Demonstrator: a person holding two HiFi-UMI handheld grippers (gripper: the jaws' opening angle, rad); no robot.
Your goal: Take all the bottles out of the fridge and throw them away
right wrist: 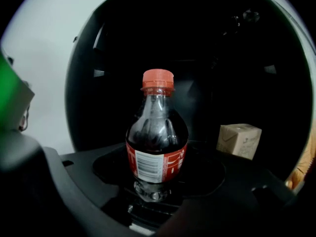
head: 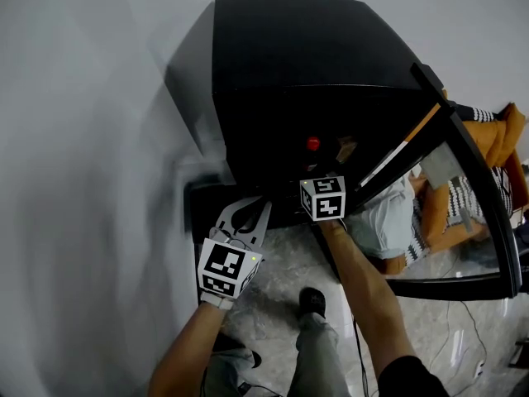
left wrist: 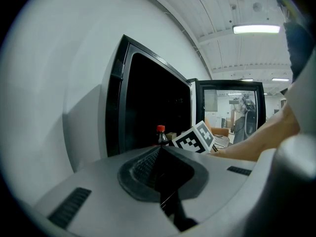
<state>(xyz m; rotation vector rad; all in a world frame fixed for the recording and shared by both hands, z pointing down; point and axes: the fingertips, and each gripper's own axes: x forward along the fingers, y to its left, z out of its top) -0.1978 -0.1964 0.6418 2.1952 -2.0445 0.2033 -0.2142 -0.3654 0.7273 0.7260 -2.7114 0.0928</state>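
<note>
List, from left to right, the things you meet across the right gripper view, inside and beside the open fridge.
white wall → cola bottle → cardboard box

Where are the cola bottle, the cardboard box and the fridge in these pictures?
cola bottle [right wrist: 157,137]: right gripper view, on its dark body.
cardboard box [right wrist: 239,139]: right gripper view, front face.
fridge [head: 306,48]: head view, black top.
</note>
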